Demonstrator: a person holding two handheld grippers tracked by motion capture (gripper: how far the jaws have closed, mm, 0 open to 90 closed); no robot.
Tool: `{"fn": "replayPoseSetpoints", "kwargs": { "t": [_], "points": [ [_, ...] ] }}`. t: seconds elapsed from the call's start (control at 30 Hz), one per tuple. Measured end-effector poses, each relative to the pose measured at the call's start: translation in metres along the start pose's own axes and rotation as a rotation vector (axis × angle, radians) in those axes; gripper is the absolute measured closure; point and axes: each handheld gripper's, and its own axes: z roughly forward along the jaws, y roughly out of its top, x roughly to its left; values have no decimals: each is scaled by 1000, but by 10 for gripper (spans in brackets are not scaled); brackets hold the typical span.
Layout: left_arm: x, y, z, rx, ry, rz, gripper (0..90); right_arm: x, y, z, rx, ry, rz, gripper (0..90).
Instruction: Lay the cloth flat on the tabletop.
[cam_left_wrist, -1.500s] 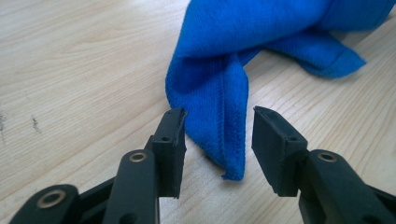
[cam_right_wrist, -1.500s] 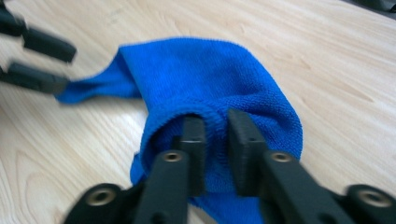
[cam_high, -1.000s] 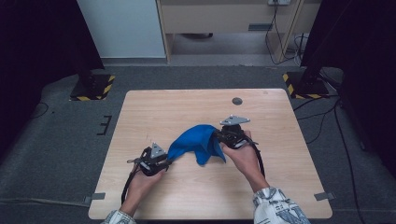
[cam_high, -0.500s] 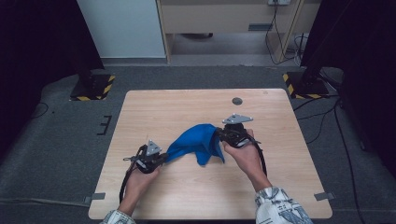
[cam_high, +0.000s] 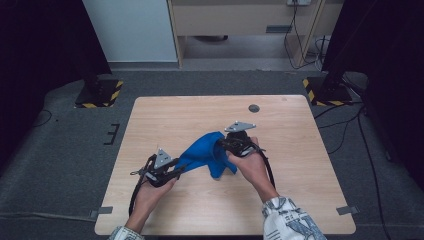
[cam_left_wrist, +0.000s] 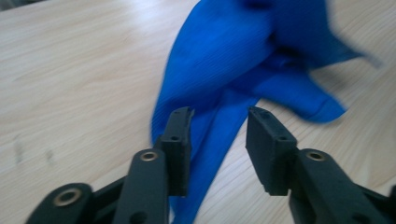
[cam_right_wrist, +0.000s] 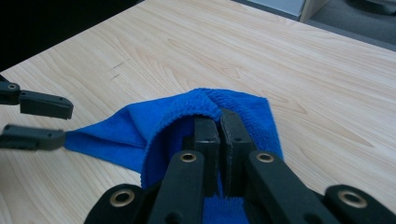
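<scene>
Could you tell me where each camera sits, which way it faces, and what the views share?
High view: above the person's side, looking forward and down on the table; both forearms and hands enter from below.
Left gripper view: on the left tongs, looking along open jaws.
Right gripper view: on the right tongs, jaws clamped on cloth.
Shared: the blue cloth.

No readable text, label, brand or number appeared anywhere. The only signs were yellow-and-black hazard stripes on the two stand bases on the floor beyond the table's far left and far right corners.
</scene>
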Motion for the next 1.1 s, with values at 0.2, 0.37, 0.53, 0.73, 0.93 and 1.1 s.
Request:
{"fn": "replayPoseSetpoints", "kwargs": {
  "t": [0.2,0.37,0.53,0.73,0.93,1.1],
  "points": [
    [-13,13,13,-31,-51,-2,512,3,2,21,12,6,-3,875],
    [-16,21,25,-32,-65,-7,497,-2,5,39,26,-6,-4,874],
    [-17,24,33,-19,-62,-4,496,-12,5,60,55,-22,9,873],
    [-17,21,36,-6,-55,-2,498,-18,-1,83,92,-40,16,869],
    [-14,17,35,-4,-46,-7,501,-13,-2,87,92,-37,0,786],
    [-10,15,34,-2,-33,-18,497,-5,5,70,57,-25,-22,651]
  ]
}}
